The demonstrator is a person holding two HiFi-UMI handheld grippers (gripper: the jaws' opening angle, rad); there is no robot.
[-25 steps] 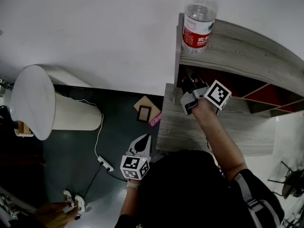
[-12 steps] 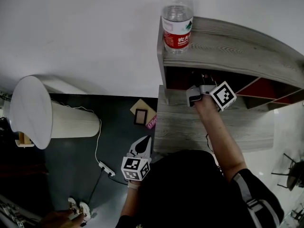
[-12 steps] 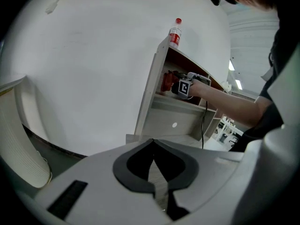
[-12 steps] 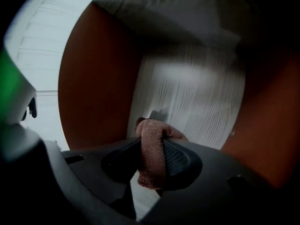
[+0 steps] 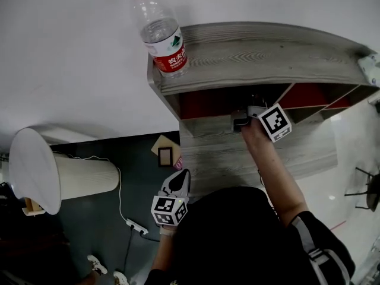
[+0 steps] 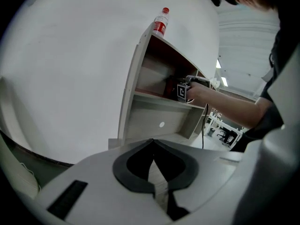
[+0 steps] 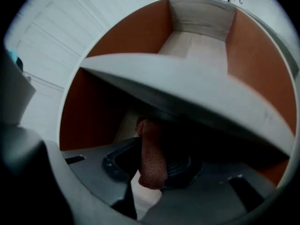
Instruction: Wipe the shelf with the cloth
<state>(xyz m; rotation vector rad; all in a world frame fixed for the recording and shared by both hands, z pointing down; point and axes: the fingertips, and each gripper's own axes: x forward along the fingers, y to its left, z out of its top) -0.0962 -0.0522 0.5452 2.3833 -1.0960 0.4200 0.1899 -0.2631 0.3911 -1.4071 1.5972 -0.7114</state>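
Closest to the person, the left gripper [image 6: 153, 141] hangs low by the body, over the dark floor [image 5: 107, 218]. Its jaws are pressed together with nothing in them, so it has no job right now. A bit farther out is the grey wooden shelf [image 5: 237, 159]. The right gripper [image 5: 242, 121] reaches across the lower board and into the first box of the shelf, the one with the red back wall [image 7: 140, 36]. Its jaws have just been squeezing tighter, and the reddish-brown cloth [image 7: 151, 159] is pinched between them. The cloth hangs from the jaws just above the pale board inside that box. So the wiping looks to be going on in this one box. I cannot tell how much of the wood is clean. The boxes farther along to the right probably wait their turn. Up on the top board, a water bottle [image 5: 160, 31] stands at the left end, so that spot may need wiping around too.
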